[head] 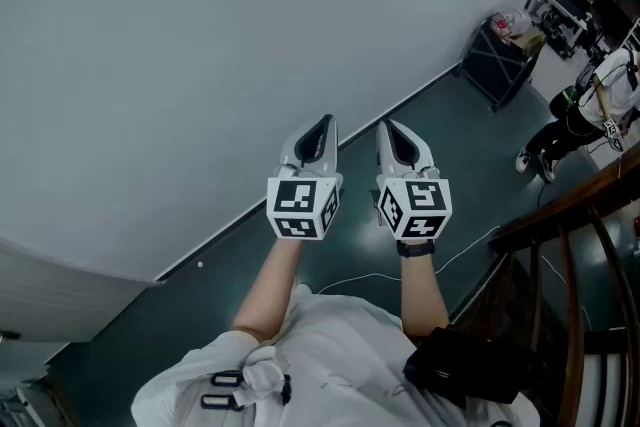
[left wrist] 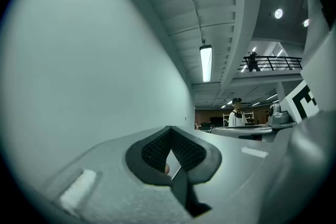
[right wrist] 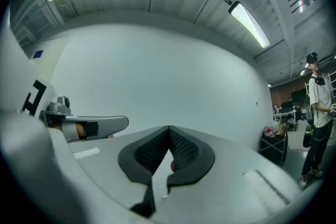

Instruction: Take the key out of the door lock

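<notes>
Evidently the task has yet to start, for the left hand-held gripper and right hand-held gripper hover side by side before a bare wall, both clenched on nothing, with no key, lock or door in sight.

White shirt; grey left tool, right tool bear marker cubes.

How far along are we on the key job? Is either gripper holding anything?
Done: nothing that shows. No door, lock or key appears in any view. In hand: the left gripper and right gripper are held side by side, both shut and empty, pointing at a plain white wall. Left: the whole job, starting with getting the lock in sight.
</notes>
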